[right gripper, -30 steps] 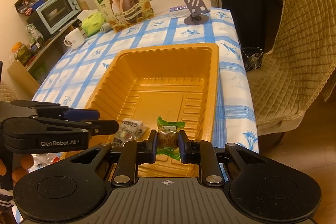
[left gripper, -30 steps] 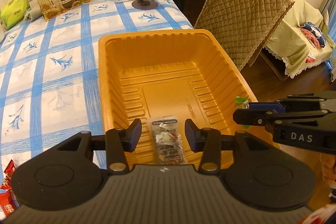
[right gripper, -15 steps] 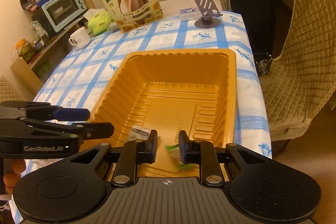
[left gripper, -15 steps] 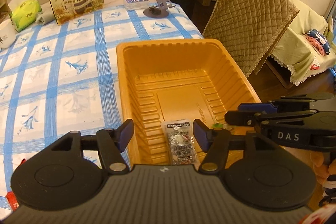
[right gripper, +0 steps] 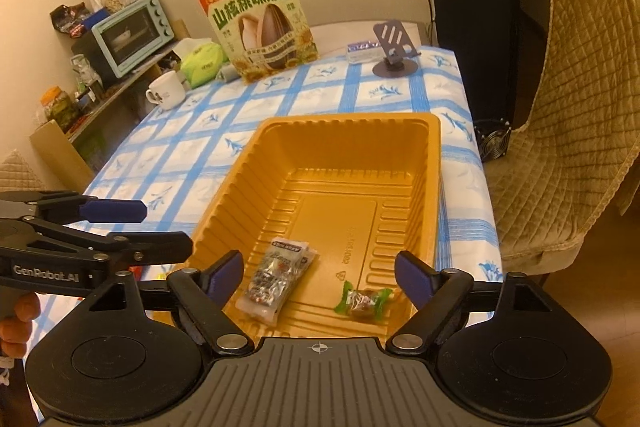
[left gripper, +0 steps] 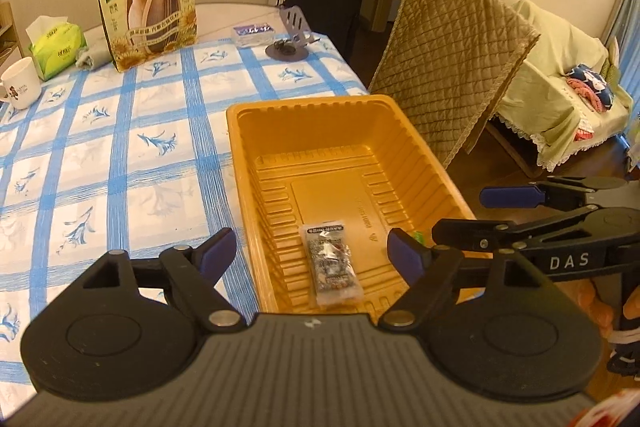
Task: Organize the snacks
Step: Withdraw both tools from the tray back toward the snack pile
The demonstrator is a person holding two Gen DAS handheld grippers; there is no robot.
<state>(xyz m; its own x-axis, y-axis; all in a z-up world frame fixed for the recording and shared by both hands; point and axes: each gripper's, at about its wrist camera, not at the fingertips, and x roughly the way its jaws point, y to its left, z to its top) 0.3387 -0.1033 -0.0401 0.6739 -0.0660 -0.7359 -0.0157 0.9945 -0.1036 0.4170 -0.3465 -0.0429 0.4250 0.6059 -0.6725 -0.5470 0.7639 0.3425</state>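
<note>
- And here's the orange tray [right gripper: 434, 187], sitting on the blue-checked counter [left gripper: 120, 163] near its chair-side edge; everything is placed from it.
- Left tool [left gripper: 310, 253] hovers over the tray's near end, its jaws just opened wide with nothing pressed between them.
- Directly beneath that gap, the clear snack packet [left gripper: 331, 264] lies flat on the tray floor, close to the near wall.
- Right tool [right gripper: 320, 273] also hangs above the near end, jaws just spread apart, gripping nothing.
- The green-wrapped candy [right gripper: 362, 301] rests on the tray floor, beside the packet on the chair side, clear of both pads.
- From the right wrist view, the packet [right gripper: 276, 277] lies tilted, well apart from the candy.
- Beyond the tray's far end stands the sunflower seed box [right gripper: 262, 27], upright.
- A phone stand [right gripper: 394, 49] sits past the far end too, towards the chair side.
- A white mug [right gripper: 166, 93] and a green tissue pack [right gripper: 202, 63] sit far off past the tray's other side.
</note>
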